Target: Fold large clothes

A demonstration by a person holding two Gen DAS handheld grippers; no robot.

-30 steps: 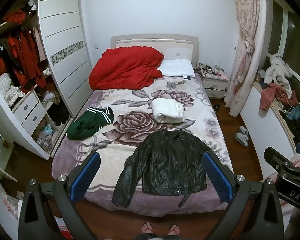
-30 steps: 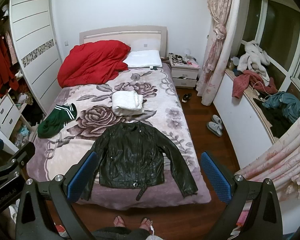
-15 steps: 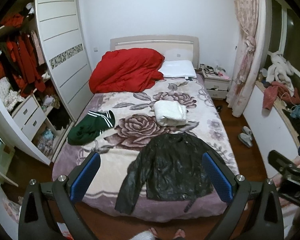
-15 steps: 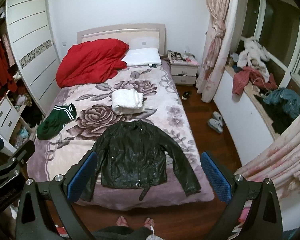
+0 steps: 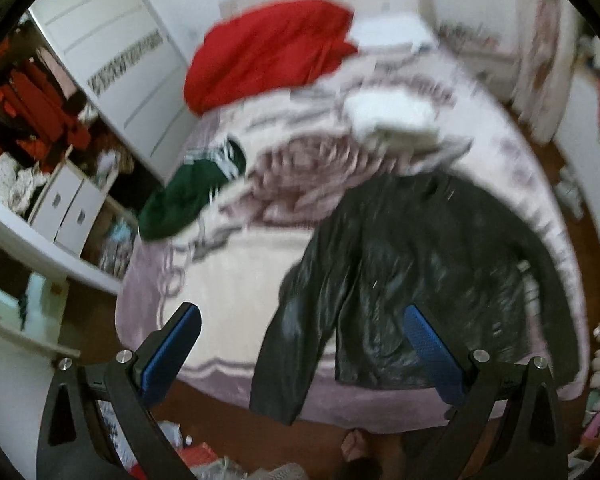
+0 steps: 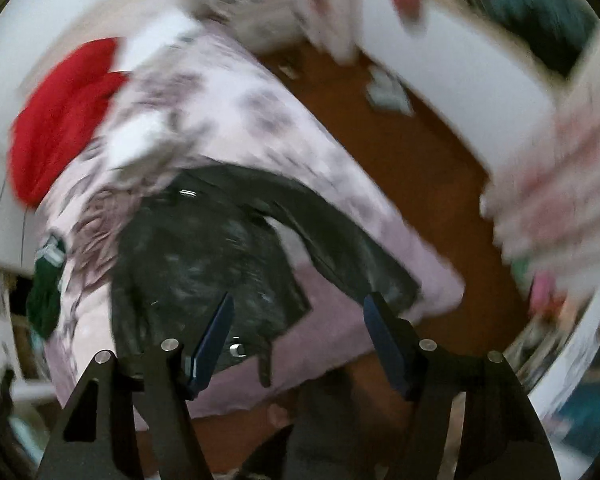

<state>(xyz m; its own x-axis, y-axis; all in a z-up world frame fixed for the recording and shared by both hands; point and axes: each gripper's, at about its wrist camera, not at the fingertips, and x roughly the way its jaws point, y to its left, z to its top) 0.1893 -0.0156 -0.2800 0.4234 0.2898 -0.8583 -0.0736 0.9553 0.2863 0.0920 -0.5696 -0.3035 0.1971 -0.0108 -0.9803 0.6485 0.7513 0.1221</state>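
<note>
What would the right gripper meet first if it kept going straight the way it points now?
Most likely the black leather jacket: its hem and belt strap lie between the right gripper fingers in that view. The jaws are closing with nothing pressed yet. Blur leaves depth uncertain.

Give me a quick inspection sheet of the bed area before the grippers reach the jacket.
Surface: bed with floral blanket, partly bare at the near left.
Job's things: black leather jacket spread flat near the foot edge, one sleeve hanging over it.
Clutter: green garment, folded white item, red duvet, all on the bed beyond the jacket.
Grippers: left gripper open, nothing between its pads; right gripper closing, pads apart above the jacket's hem, not gripping.
Cables: nothing seen.
Surroundings: open wardrobe on the left; wooden floor right of the bed; frames blurred.
</note>
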